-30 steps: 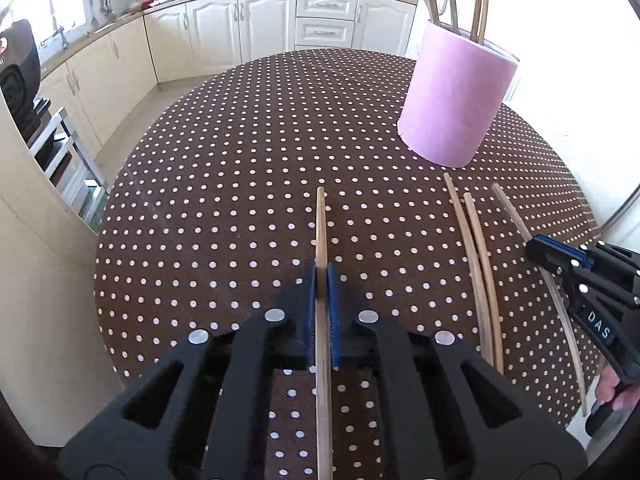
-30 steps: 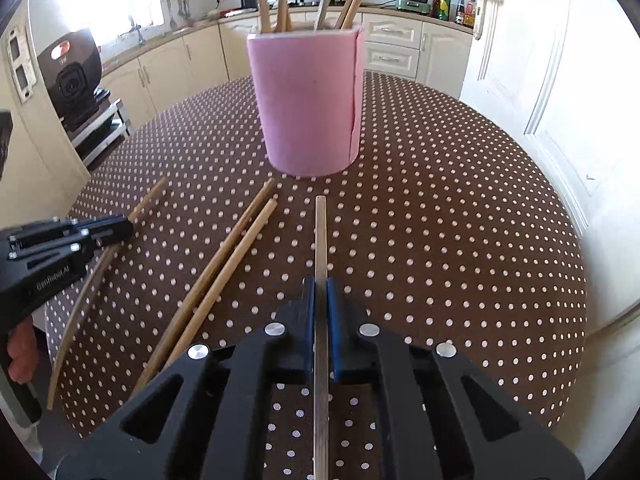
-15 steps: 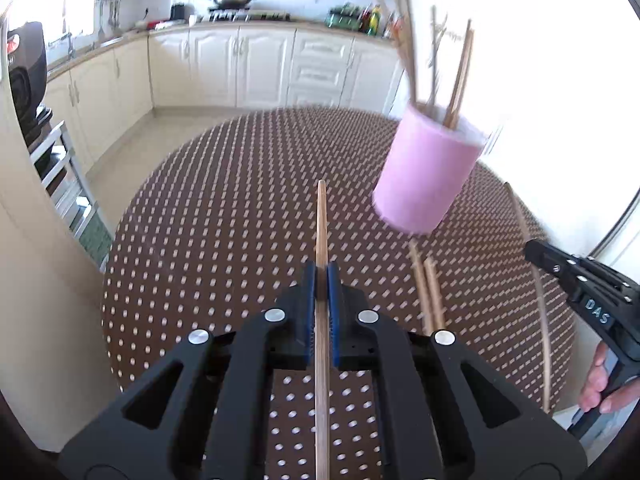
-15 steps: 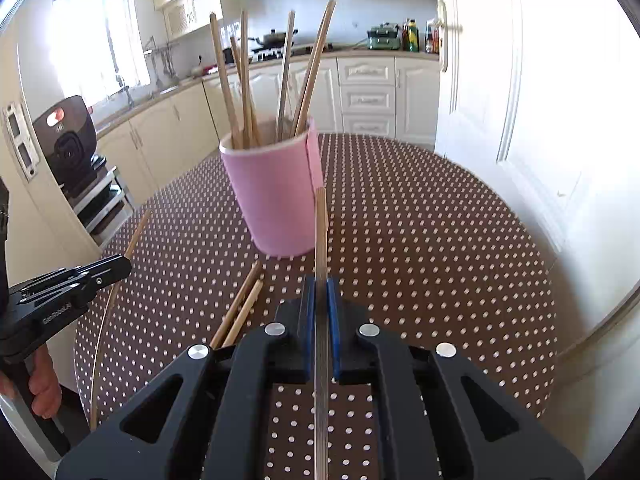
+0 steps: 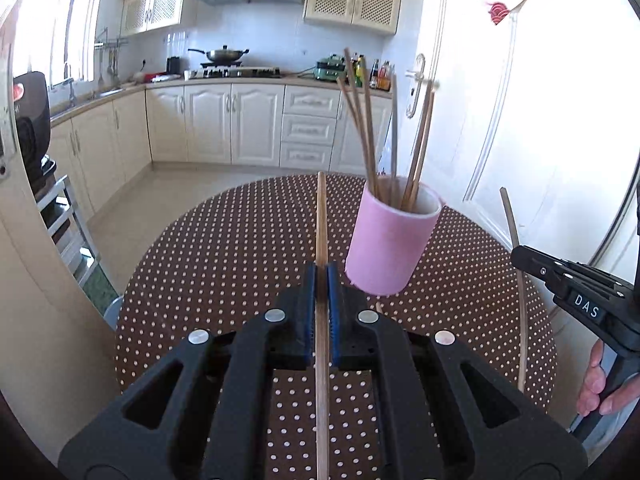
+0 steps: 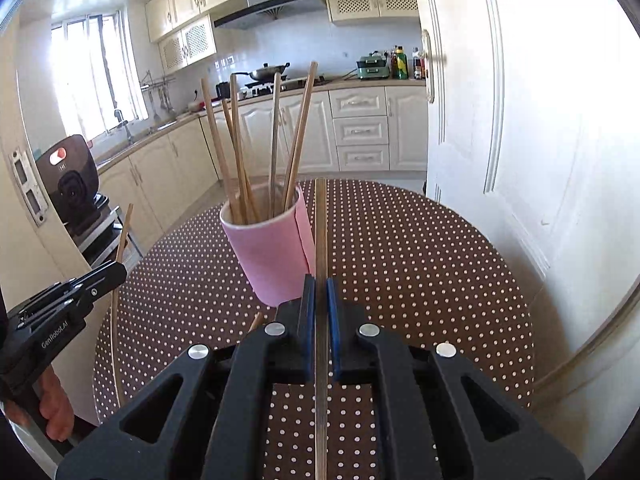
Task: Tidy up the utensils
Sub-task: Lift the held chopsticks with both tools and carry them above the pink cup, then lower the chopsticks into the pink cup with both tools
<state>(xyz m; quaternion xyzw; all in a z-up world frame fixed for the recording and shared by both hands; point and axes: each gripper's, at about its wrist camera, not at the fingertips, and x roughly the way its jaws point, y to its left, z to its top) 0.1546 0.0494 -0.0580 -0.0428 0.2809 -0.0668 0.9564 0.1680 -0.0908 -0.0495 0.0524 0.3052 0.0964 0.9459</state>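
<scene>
My left gripper is shut on a wooden chopstick that points forward, held above the table. The pink cup stands just right of its tip, with several chopsticks upright in it. My right gripper is shut on a second chopstick, and the cup is close on its left. Each gripper shows in the other's view: the right gripper at the right edge, the left gripper at the left edge, each with its stick through it.
The round table has a brown cloth with white dots. The end of a loose chopstick lies on it before the cup. A white door stands close on the right. Kitchen cabinets line the far wall. A person's hand holds the right gripper's handle.
Both grippers have risen off the table with their chopsticks and tilted up. The cup now sits lower in both views, and most of the loose chopsticks have dropped out of sight.
</scene>
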